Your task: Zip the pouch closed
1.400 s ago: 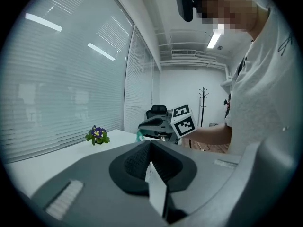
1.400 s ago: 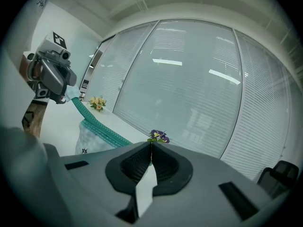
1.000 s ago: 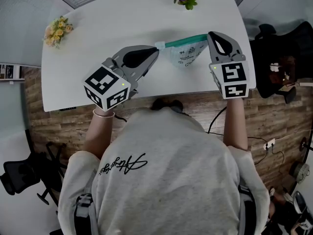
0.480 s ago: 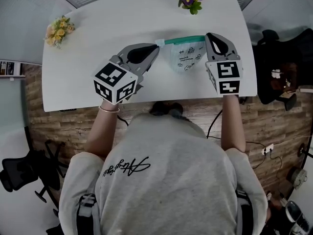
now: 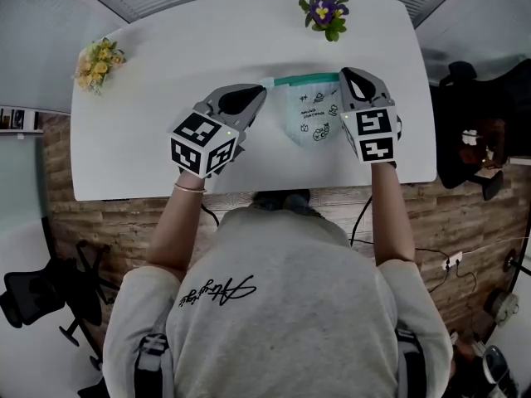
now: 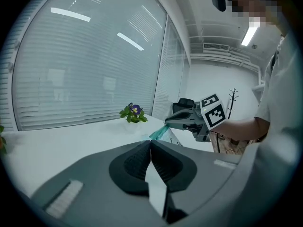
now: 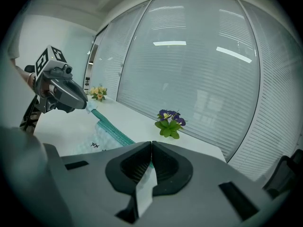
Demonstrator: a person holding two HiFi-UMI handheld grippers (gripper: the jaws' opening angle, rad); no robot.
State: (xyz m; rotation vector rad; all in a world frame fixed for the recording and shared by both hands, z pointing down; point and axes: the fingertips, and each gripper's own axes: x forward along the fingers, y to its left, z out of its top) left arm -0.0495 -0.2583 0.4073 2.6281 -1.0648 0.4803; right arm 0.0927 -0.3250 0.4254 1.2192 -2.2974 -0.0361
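A pale mint pouch [image 5: 310, 116] with small black drawings hangs between my two grippers above the white table [image 5: 182, 40]. Its green zipper [image 5: 305, 79] is stretched taut along the top. My left gripper [image 5: 265, 86] is shut on the pouch's left end, where a small white tab shows. My right gripper [image 5: 342, 76] is shut on the zipper's right end. In the left gripper view the jaws [image 6: 150, 142] are closed and the pouch [image 6: 160, 133] runs to the other gripper [image 6: 188, 120]. In the right gripper view the zipper [image 7: 111, 129] leads from my closed right gripper [image 7: 151, 144] to the left one [image 7: 68, 94].
A pot of purple flowers [image 5: 325, 10] stands at the table's far edge, and yellow flowers [image 5: 98, 58] sit at its far left corner. Black office chairs [image 5: 469, 114] stand to the right of the table. Window blinds [image 7: 199, 70] lie beyond the table.
Both grippers have come down and toward the person with the pouch still stretched between them. The pouch now hangs lower, close to the tabletop.
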